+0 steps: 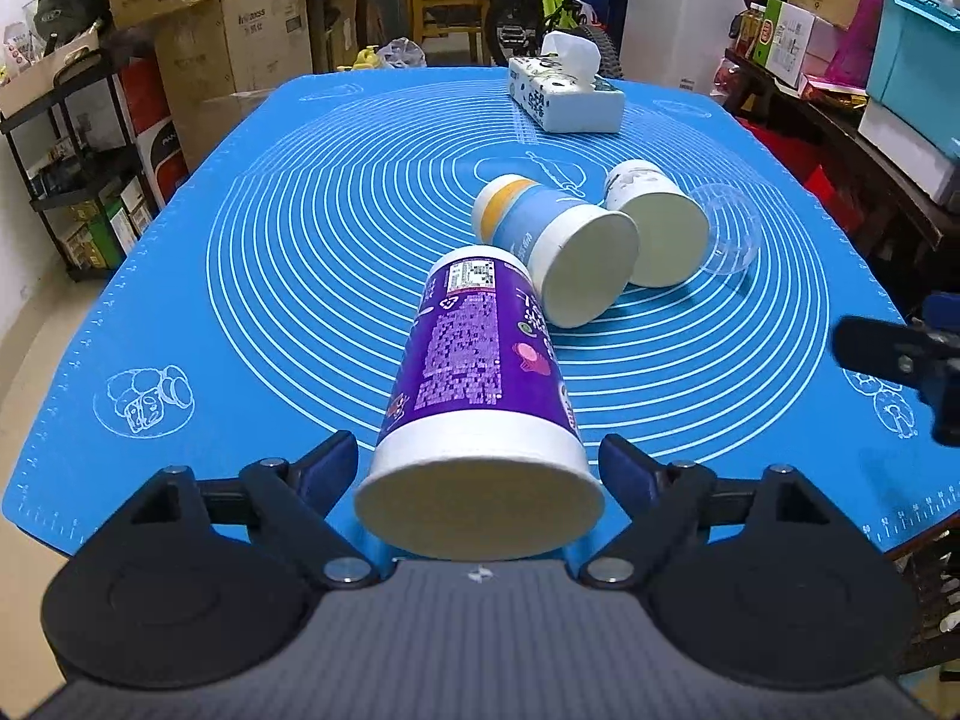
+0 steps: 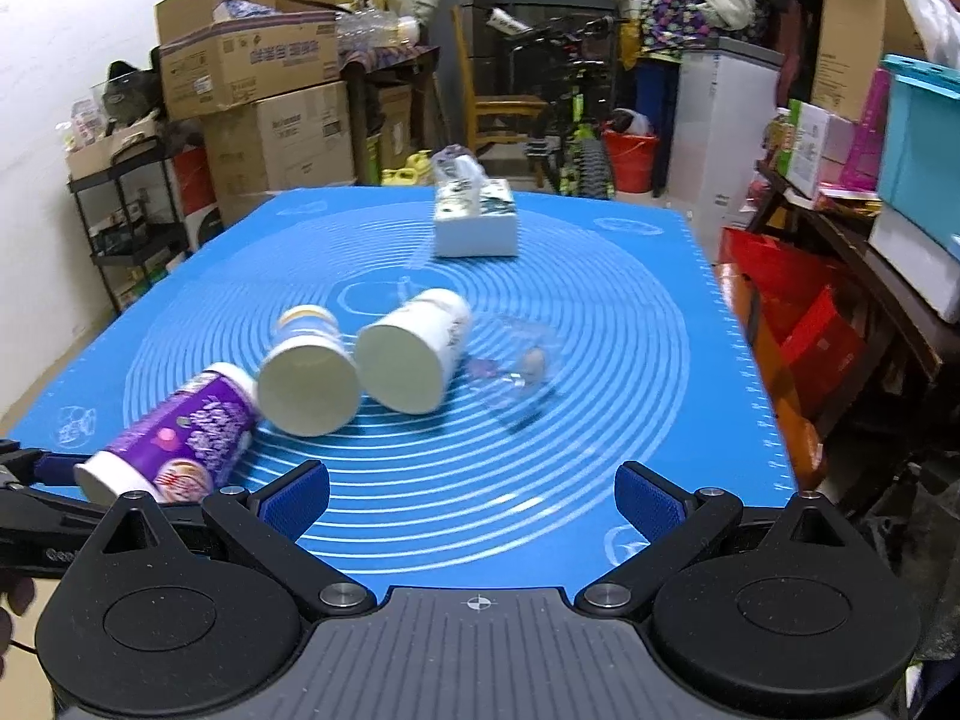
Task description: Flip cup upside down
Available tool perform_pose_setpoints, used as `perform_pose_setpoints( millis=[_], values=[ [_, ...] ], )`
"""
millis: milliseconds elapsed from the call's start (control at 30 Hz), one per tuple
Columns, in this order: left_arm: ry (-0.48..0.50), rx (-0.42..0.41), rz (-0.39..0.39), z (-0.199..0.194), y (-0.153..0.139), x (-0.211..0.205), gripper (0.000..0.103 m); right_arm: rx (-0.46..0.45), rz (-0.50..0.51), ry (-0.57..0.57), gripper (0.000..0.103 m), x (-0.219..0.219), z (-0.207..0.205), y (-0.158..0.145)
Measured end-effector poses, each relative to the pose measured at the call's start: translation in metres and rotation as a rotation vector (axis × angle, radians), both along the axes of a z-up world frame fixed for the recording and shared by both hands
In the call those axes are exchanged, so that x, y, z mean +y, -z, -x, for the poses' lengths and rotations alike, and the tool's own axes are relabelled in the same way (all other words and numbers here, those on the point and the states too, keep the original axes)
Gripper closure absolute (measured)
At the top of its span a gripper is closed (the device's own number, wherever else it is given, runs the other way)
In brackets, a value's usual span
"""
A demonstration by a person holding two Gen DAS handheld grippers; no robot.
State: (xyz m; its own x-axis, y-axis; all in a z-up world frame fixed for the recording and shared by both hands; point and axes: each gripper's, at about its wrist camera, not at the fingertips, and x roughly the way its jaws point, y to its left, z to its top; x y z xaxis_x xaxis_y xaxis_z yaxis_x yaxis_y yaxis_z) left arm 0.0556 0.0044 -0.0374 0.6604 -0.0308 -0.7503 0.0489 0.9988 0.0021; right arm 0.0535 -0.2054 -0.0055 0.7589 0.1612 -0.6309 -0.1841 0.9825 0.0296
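A purple paper cup (image 1: 480, 384) lies on its side on the blue mat (image 1: 270, 276), its open mouth toward my left gripper (image 1: 480, 468). The left gripper is open, with one finger on each side of the cup's rim and a small gap on each side. A blue-and-yellow cup (image 1: 552, 246) and a white cup (image 1: 654, 228) lie on their sides behind it. My right gripper (image 2: 474, 498) is open and empty above the mat's near edge. In the right wrist view the purple cup (image 2: 174, 444) is at far left, beside the other two cups (image 2: 312, 372) (image 2: 414, 354).
A tissue box (image 1: 564, 96) stands at the far side of the mat. A clear plastic lid (image 1: 726, 228) lies right of the white cup. Cardboard boxes, shelves, a bicycle and storage bins surround the table.
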Motion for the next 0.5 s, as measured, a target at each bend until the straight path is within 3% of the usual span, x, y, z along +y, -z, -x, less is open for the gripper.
perform_pose_setpoints(
  millis=[300,500],
  values=[
    [0.052,-0.035,0.053,0.019,-0.025,0.005,0.008,0.004,-0.078,-0.081,0.003,0.032,-0.013,-0.023],
    [0.028,-0.084,0.066,0.027,-0.047,0.029,0.008,0.043,-0.090,-0.154,0.003,0.059,-0.028,-0.042]
  ],
)
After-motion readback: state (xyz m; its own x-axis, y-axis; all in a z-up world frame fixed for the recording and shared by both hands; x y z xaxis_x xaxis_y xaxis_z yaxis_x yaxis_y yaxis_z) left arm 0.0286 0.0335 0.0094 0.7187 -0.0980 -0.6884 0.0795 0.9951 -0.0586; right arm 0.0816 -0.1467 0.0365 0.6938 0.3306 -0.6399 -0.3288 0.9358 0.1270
